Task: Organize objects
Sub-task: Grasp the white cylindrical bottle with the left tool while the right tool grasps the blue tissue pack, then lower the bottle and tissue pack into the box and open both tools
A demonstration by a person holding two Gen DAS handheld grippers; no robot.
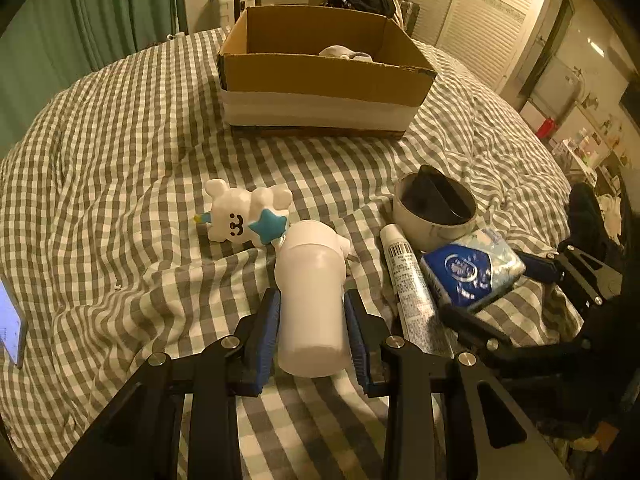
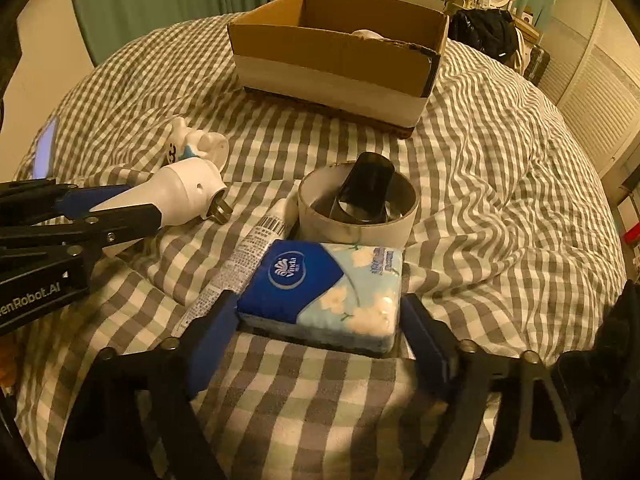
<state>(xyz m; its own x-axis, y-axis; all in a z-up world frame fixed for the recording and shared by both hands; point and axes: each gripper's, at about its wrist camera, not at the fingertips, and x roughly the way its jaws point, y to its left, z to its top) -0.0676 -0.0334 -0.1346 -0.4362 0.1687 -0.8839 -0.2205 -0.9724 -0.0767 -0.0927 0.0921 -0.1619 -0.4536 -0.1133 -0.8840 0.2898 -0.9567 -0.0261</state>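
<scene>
Your right gripper (image 2: 320, 320) has its blue pads against both ends of the tissue pack (image 2: 324, 290) on the checked bedspread (image 2: 500, 200). A tube (image 2: 244, 256) lies touching the pack's left side; a bowl (image 2: 356, 216) holding a black cup (image 2: 364, 188) sits just behind. Your left gripper (image 2: 132, 204) clamps a white plug (image 2: 180, 196). A cardboard box (image 2: 336, 56) stands beyond.

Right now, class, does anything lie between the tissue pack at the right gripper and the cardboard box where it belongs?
Yes. The white bowl holding a black cup sits directly beyond the tissue pack, on the line to the cardboard box. Past the bowl, only checked bedding lies before the box.
</scene>
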